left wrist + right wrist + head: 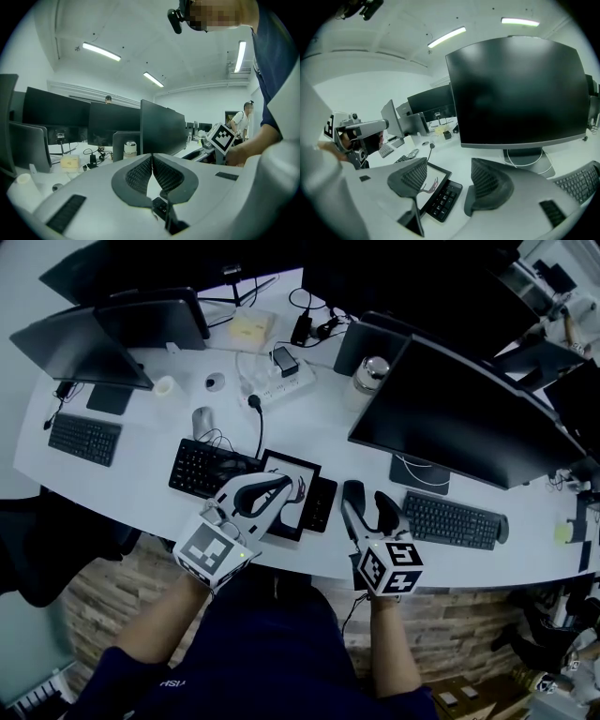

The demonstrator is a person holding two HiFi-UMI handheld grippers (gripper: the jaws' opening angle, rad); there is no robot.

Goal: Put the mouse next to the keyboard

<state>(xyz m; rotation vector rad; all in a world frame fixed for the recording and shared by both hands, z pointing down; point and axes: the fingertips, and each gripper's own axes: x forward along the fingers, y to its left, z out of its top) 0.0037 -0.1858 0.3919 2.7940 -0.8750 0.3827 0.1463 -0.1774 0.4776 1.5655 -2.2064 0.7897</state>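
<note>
A silver-grey mouse (202, 420) lies on the white desk (309, 437) just behind the black keyboard (202, 468), its cable looping beside it. My left gripper (286, 486) hovers over the drawing tablet (292, 474) to the right of that keyboard. Its jaws are shut, the pads meeting at the tips (152, 159) with nothing between them. My right gripper (370, 501) is near the desk's front edge, right of the number pad (320, 504), and stands open and empty (447, 176). Both grippers are well clear of the mouse.
A second keyboard (455, 519) lies right of my right gripper under a large monitor (459, 418); a third (84, 439) is at far left. A power strip (279, 381), a metal can (371, 371) and cables are at the back. A person (246, 119) stands far right.
</note>
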